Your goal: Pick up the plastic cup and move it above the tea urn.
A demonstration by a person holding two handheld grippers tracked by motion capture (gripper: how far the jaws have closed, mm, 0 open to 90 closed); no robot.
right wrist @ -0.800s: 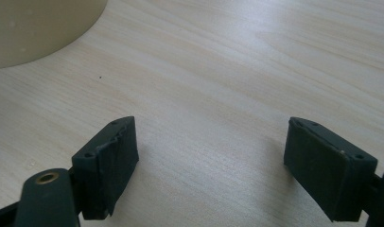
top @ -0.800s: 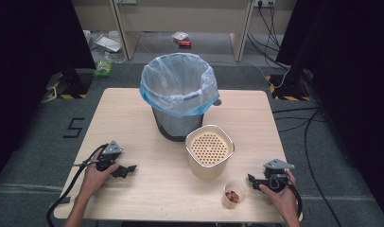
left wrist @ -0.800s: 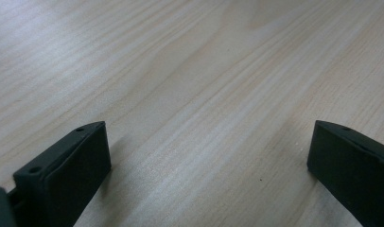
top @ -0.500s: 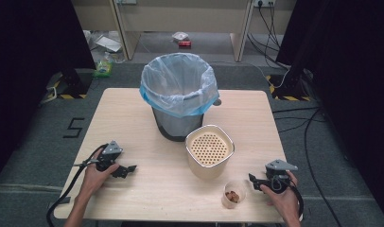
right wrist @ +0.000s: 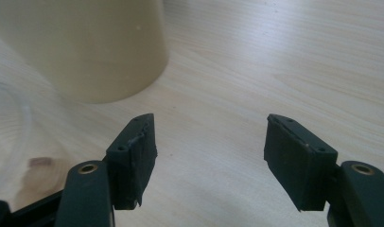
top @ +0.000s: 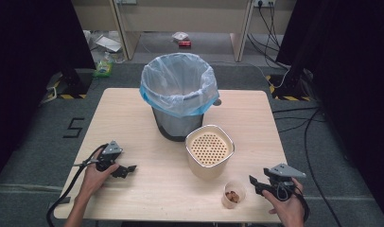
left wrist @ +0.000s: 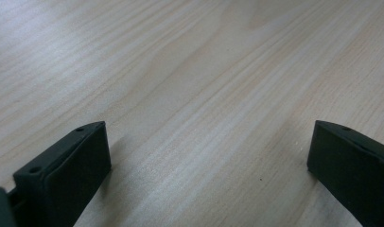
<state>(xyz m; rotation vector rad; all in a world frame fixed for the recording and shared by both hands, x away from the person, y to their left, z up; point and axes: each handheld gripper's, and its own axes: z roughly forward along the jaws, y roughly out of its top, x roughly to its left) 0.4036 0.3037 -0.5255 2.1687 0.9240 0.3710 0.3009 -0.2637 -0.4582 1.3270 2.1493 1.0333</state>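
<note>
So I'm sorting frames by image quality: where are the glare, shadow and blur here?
High view: table evenly lit, dark surroundings. Left gripper view: pale glare across the wood, soft shadow beside the left tool. Right gripper view: beige container and clear cup blurred, right tool sharp.

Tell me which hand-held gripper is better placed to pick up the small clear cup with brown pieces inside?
Right. The right hand-held gripper is open and sits just beside the small clear cup, jaws pointing toward it. The left hand-held gripper is open too, but far across the table.
</note>
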